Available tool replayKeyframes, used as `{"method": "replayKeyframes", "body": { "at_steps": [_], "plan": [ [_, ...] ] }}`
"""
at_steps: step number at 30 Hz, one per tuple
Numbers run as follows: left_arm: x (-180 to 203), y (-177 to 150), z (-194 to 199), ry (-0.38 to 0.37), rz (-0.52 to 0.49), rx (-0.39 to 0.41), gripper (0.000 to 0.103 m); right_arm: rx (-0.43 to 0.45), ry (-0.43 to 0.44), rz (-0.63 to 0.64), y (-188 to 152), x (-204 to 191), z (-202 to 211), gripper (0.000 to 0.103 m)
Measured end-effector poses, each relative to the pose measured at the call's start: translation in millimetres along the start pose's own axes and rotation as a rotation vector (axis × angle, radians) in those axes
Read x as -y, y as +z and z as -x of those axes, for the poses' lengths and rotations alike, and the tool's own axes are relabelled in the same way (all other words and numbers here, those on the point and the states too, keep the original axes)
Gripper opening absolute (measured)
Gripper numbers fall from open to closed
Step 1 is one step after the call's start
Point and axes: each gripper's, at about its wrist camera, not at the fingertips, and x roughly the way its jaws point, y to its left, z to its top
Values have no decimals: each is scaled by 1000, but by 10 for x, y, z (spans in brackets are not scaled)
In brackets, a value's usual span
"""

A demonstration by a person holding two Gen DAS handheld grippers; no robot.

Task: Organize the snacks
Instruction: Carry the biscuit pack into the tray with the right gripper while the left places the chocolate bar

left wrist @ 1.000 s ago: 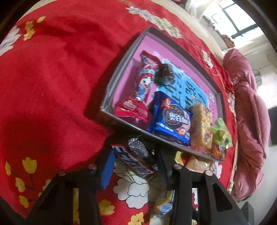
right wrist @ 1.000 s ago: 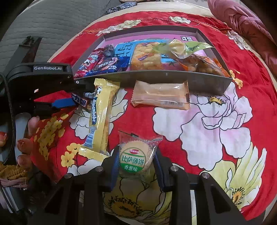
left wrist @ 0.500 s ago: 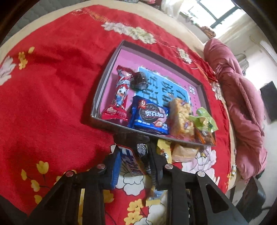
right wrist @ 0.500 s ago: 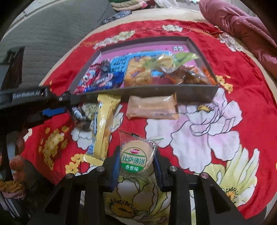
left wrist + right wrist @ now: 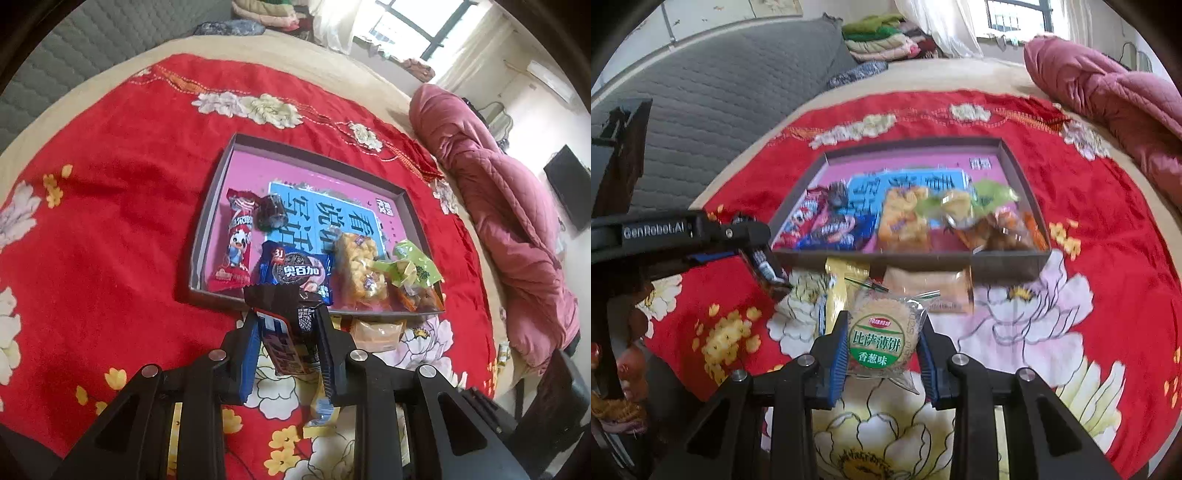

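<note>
The left claw is clamped on a dark blue-and-white snack wrapper, held above the red flowered bedspread just before the shallow grey box with pink floor. The right claw grips a round clear-wrapped biscuit pack with green label. The box's snacks are blurred in the right view.

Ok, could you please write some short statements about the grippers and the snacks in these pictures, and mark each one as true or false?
1. The right gripper holds a round biscuit packet. True.
2. The left gripper is open and holds nothing. False: it is shut on a dark snack bar.
3. The blue cookie packet lies inside the tray. True.
4. The yellow stick packet lies inside the tray. False: it lies on the red cloth, in front of the tray.
</note>
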Motion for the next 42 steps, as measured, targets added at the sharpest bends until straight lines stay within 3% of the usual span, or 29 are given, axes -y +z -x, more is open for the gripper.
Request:
{"method": "replayKeyframes", "body": {
  "at_steps": [17,42],
  "plan": [
    [38,94,27,21,-41,39,29,109,-29,-18,381,78,63,34],
    [-116,432,-156,39,-28,77,29,126,-46,-36,616,126,-129,34]
  ]
}}
